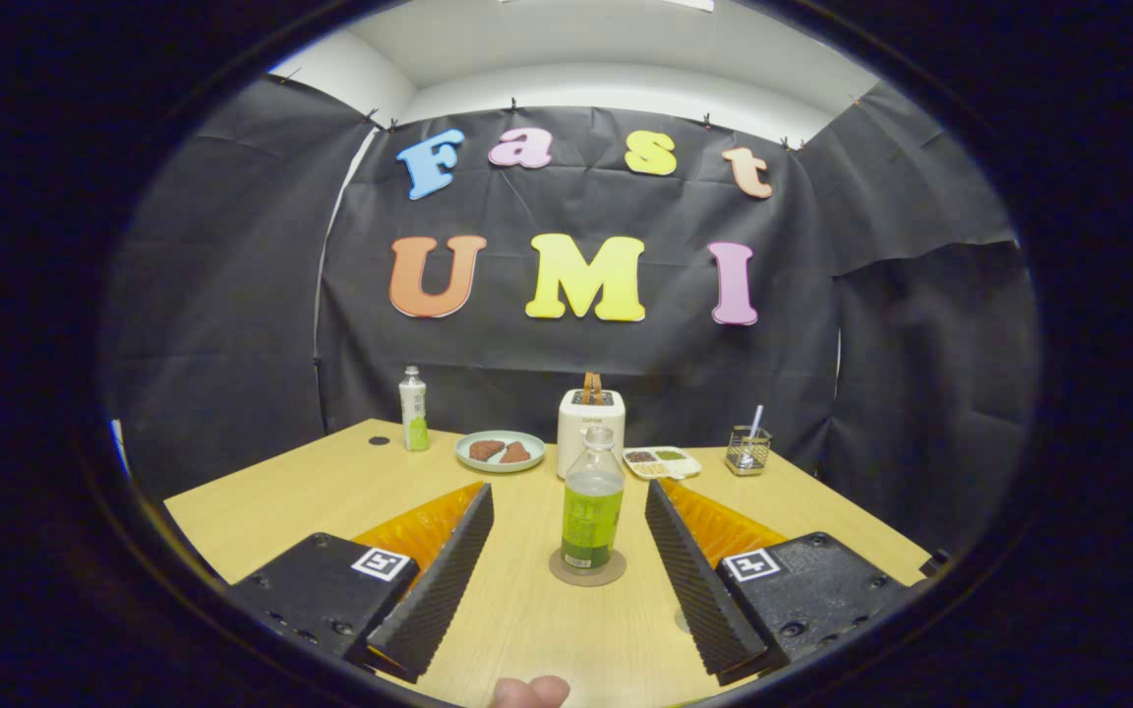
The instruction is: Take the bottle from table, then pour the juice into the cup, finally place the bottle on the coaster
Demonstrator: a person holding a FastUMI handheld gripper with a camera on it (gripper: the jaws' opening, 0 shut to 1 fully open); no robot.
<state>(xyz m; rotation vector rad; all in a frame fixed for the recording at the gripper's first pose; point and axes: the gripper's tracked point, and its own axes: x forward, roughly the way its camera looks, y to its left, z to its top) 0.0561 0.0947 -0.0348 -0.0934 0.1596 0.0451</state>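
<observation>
My two fingers stand wide apart, and nothing is held between them. My gripper (569,516) points along the wooden table (281,501). A fingertip (529,691) of the person holding me peeks in down low.

Right in the gap, a little ahead of my fingers, stands the bottle (592,500). It is upright and sits on a round coaster (587,569). So I think the bottle is already at its last spot, and I am letting go or about to move away. I cannot see any cup near it, so I cannot tell if the pouring is done.

The bottle is clear on top and has green juice in the lower part, with a green wrap around it. I think it is thin plastic, so it would be light and a bit squishy. It could be slippery too. If I had to grab it, I would hold it at the wide middle, on the wrap, not at the thin neck. I would squeeze softly so it does not dent or tip.

Farther back are a white toaster (590,429), a plate of food (500,450), a small snack tray (662,461), a wire holder (748,449), and another bottle (414,409).
</observation>
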